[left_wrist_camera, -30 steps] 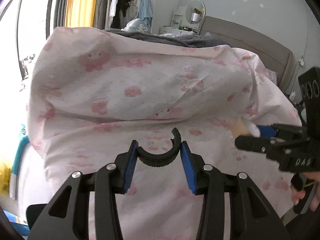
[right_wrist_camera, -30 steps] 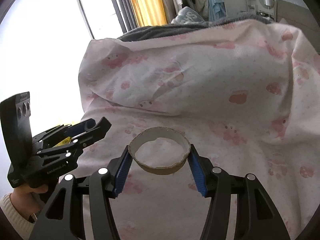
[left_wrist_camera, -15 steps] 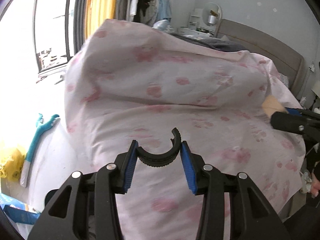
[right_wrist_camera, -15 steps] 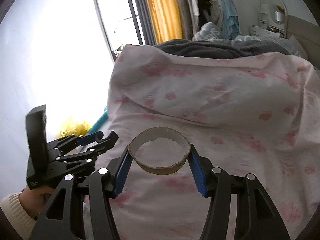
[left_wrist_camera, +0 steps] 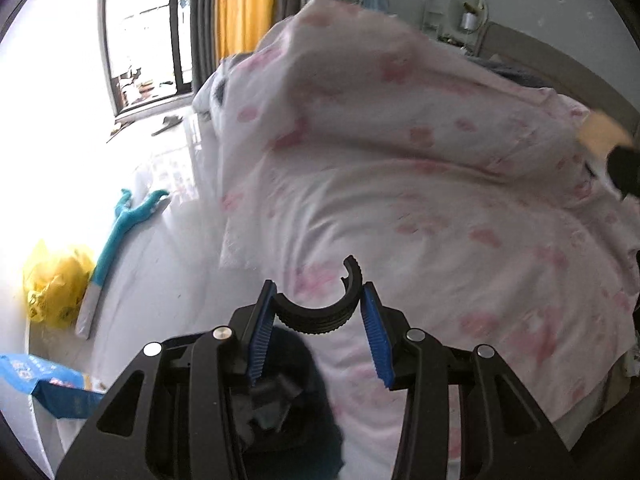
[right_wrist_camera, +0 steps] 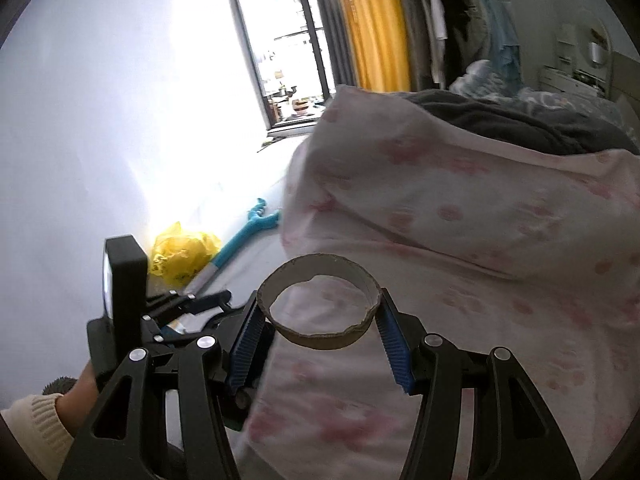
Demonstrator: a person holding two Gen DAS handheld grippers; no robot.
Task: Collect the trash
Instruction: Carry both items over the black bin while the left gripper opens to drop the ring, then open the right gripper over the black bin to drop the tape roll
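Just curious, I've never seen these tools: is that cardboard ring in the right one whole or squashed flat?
Whole. The cardboard ring keeps a round, open hoop shape between the right gripper pads, with the pink bedspread visible through its middle.

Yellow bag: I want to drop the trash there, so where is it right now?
The yellow bag lies on the floor against the white wall, left of the bed, beside the teal-handled tool; the left wrist view shows it at far left.

Broken black ribbed ring (left_wrist_camera: 320,316) and cardboard ring (right_wrist_camera: 320,308), each clamped between blue pads.
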